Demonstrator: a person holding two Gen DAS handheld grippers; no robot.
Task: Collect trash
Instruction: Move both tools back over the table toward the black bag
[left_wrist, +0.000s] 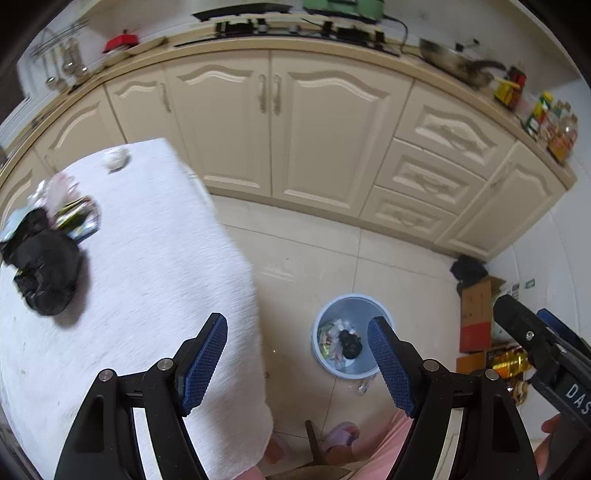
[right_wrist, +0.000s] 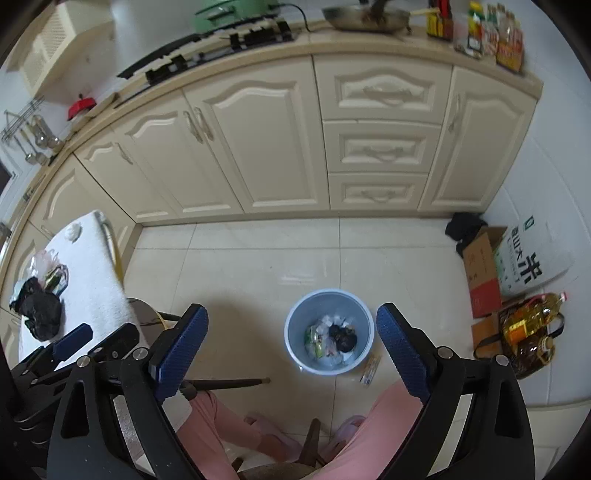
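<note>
Blurred trash pile (left_wrist: 44, 251) on bench (left_wrist: 147, 258); blue bin (right_wrist: 328, 332) holds wrappers; both hand-held grippers (left_wrist: 297, 358) (right_wrist: 291, 349) gape, empty.

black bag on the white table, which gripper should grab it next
Left, probably. The left gripper hangs open over the table edge, nearer the black bag. The right gripper, also empty, sits over the bin.
</note>
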